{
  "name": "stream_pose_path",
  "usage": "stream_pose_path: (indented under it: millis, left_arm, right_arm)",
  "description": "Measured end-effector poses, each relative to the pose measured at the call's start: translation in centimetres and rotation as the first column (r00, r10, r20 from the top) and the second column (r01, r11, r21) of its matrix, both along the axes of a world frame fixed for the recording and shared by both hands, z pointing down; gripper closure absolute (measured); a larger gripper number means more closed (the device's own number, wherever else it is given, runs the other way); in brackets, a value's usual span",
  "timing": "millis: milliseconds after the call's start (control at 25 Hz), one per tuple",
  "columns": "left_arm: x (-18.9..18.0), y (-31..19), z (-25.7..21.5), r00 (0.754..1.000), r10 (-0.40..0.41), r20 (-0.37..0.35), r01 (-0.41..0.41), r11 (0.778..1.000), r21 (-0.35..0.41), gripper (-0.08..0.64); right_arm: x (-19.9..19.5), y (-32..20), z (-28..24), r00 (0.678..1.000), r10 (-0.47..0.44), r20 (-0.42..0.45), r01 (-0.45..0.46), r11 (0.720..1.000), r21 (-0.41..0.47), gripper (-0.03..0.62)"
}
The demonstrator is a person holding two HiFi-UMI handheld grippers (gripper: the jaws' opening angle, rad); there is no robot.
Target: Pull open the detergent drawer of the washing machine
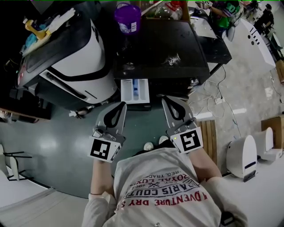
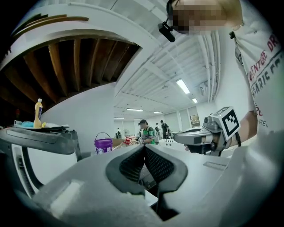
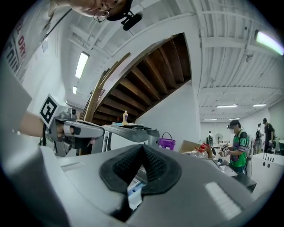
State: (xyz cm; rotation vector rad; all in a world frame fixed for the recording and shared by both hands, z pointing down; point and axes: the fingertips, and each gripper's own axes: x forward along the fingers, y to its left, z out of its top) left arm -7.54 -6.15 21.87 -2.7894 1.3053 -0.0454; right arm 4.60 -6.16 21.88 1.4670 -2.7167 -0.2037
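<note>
My left gripper (image 1: 120, 105) and right gripper (image 1: 166, 99), both pairs of jaws closed on nothing, one detergent drawer (image 1: 134, 91) standing open from one washing machine (image 1: 159, 48), one purple bucket (image 1: 127, 17) on top

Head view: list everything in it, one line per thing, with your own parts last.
washing machine: one, black, centre, in front of the person
detergent drawer: one, white with a blue insert, pulled out at the machine's near left
bucket: one, purple, at the machine's far edge
appliance: one, white and black, left of the washing machine
bottle: one, yellow, on top of that appliance
cables: several, white, on the floor at right
bystander: one, in green, far top right
left gripper: one, grey, jaws shut and empty, just short of the drawer
right gripper: one, grey, jaws shut and empty, right of the drawer
shirt: one, white with red print, bottom centre
</note>
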Motion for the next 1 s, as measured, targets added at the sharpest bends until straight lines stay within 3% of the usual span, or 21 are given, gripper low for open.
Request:
stream_pose_path:
  millis: [120, 280, 760, 1000]
  left_arm:
    - [-0.3, -0.2, -0.3, 1.000, -0.004, 0.011, 0.004, 1.000, -0.008, 0.558]
    - [-0.5, -0.4, -0.9, 0.999, -0.016, 0.047, 0.016, 1.000, -0.018, 0.558]
    - [0.3, -1.7, 0.0, 1.000, -0.006, 0.026, 0.008, 0.997, -0.074, 0.558]
    - [0.2, -2.0, 0.7, 1.000, -0.016, 0.013, 0.017, 0.996, -0.086, 0.558]
  right_arm:
    - [0.5, 0.0, 0.4, 0.999, 0.005, -0.032, -0.005, 1.000, 0.008, 0.592]
    - [0.9, -0.2, 0.2, 1.000, 0.022, 0.000, -0.022, 1.000, -0.012, 0.592]
    - [0.5, -0.9, 1.2, 0.998, -0.012, -0.062, 0.010, 1.000, -0.028, 0.592]
    - [0.0, -0.9, 1.2, 0.999, -0.027, -0.045, 0.025, 0.999, -0.045, 0.592]
